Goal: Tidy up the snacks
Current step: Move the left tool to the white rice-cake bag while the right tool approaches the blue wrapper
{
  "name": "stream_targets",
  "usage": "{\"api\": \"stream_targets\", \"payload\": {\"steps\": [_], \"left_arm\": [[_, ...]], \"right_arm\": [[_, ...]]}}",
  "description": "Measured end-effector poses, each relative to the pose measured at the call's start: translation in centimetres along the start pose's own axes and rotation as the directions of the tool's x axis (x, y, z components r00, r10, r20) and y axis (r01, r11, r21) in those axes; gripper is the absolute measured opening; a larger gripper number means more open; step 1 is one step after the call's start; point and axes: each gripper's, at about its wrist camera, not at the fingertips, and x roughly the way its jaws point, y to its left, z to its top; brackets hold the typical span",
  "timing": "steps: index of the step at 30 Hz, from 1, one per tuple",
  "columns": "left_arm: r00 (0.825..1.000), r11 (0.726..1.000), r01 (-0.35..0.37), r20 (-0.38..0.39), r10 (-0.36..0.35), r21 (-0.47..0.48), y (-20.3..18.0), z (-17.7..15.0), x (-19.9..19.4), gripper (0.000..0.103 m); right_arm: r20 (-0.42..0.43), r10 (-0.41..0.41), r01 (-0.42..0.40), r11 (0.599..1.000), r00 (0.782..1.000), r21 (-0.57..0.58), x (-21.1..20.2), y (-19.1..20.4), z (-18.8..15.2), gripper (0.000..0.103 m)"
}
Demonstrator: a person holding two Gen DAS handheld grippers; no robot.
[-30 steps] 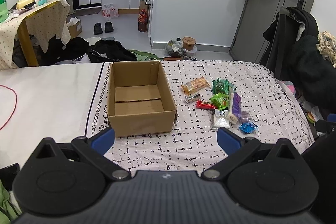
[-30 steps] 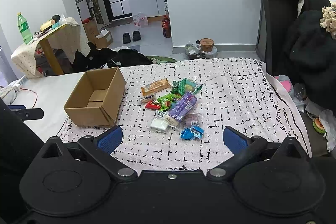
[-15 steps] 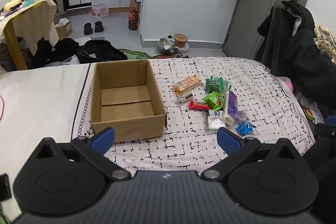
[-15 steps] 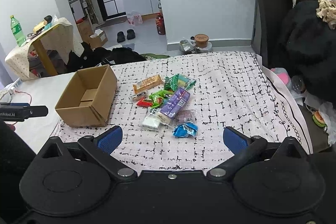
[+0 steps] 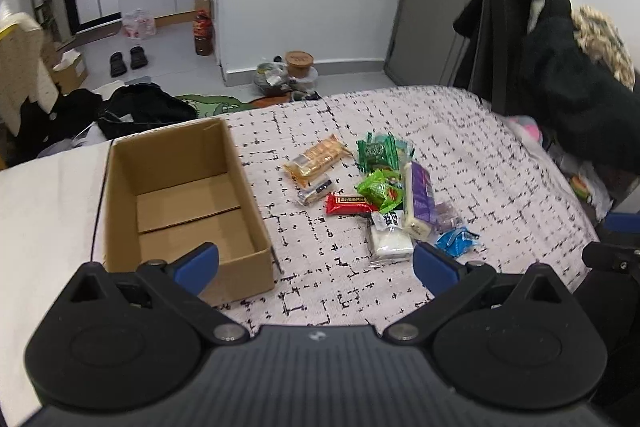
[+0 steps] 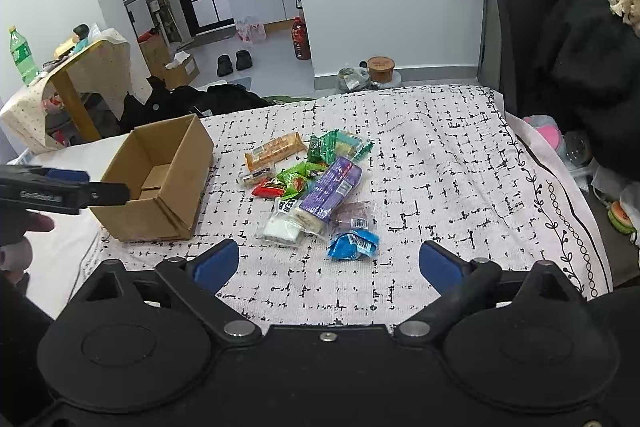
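Left hand-held gripper [image 5: 316, 263]: I see its blue fingertips [image 5: 198, 261] spread wide apart with nothing between them, hovering over the near edge of the bed, its left tip in front of the box's near wall.
Right hand-held gripper [image 6: 328, 263]: my view shows its fingers parted wide as well, holding nothing, above the bedspread just short of the snack pile.
Box [image 5: 176, 203]: an open cardboard box with nothing in it, sitting on the bed to the left of the snacks, flaps folded flat on its floor.
Snacks: a loose cluster on the bedspread [image 6: 440, 167], apart from the box.
Orange packet [image 5: 318, 159]: farthest back on the left of the cluster.
Dark green packet [image 5: 376, 153]: just right of the orange one.
Red bar [image 5: 348, 203]: at the middle, touching the light green packet [image 5: 378, 189].
Purple packet [image 5: 418, 203]: long, lying beside the green ones, with its end over the white packet [image 5: 390, 241].
Blue packet [image 6: 354, 245]: nearest the right hand-held gripper, at the front edge of the pile.
Small dark wrapper [image 5: 316, 191]: between the orange packet and the red bar.
Room: shoes [image 6: 234, 62] on the floor beyond the bed, dark coats [image 6: 588, 39] hanging at right.
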Motion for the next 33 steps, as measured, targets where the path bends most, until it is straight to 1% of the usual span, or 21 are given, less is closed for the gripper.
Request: {"api": "stream_targets", "payload": {"steps": [2, 6, 8, 11, 16, 19, 27, 33], "left_arm": [[1.0, 1.0, 0.027, -0.014, -0.027, 0.01, -0.3, 0.3, 1.1, 0.103], [0.997, 0.996, 0.066, -0.05, -0.064, 0.055, -1.0, 0.7, 3.1, 0.102], [0.994, 0.993, 0.095, -0.065, -0.091, 0.071, -1.1, 0.8, 3.9, 0.102], [0.992, 0.99, 0.11, -0.079, -0.102, 0.092, -1.2, 1.0, 5.0, 0.102], [0.992, 0.991, 0.101, -0.084, -0.094, 0.085, -0.7, 1.6, 6.9, 0.102], [0.991, 0.992, 0.101, -0.092, -0.094, 0.077, -0.5, 1.9, 8.1, 0.102], [0.99, 0.989, 0.11, -0.104, -0.1, 0.094, -1.3, 2.0, 11.0, 0.101], [0.989, 0.991, 0.106, -0.112, -0.097, 0.08, -1.9, 1.9, 13.0, 0.101]], "right_arm": [[-0.003, -0.012, 0.012, 1.0, 1.0, -0.009, 0.7, 0.2, -0.1, 0.095], [-0.009, -0.021, 0.021, 1.0, 1.0, 0.015, 2.0, 0.0, -0.1, 0.09], [-0.016, -0.024, 0.024, 0.999, 1.0, 0.03, 2.7, -0.2, 0.1, 0.089], [-0.019, -0.023, 0.024, 0.999, 1.0, 0.043, 3.5, -0.2, 0.2, 0.089], [-0.026, -0.024, 0.026, 0.998, 0.999, 0.054, 4.7, 0.0, 0.5, 0.088], [-0.025, -0.029, 0.03, 0.998, 0.999, 0.063, 5.4, 0.0, 0.8, 0.085], [-0.051, -0.051, 0.057, 0.992, 0.997, 0.111, 8.1, -1.0, 1.1, 0.08], [-0.082, -0.053, 0.063, 0.99, 0.995, 0.13, 10.3, -1.4, 1.0, 0.077]]}}
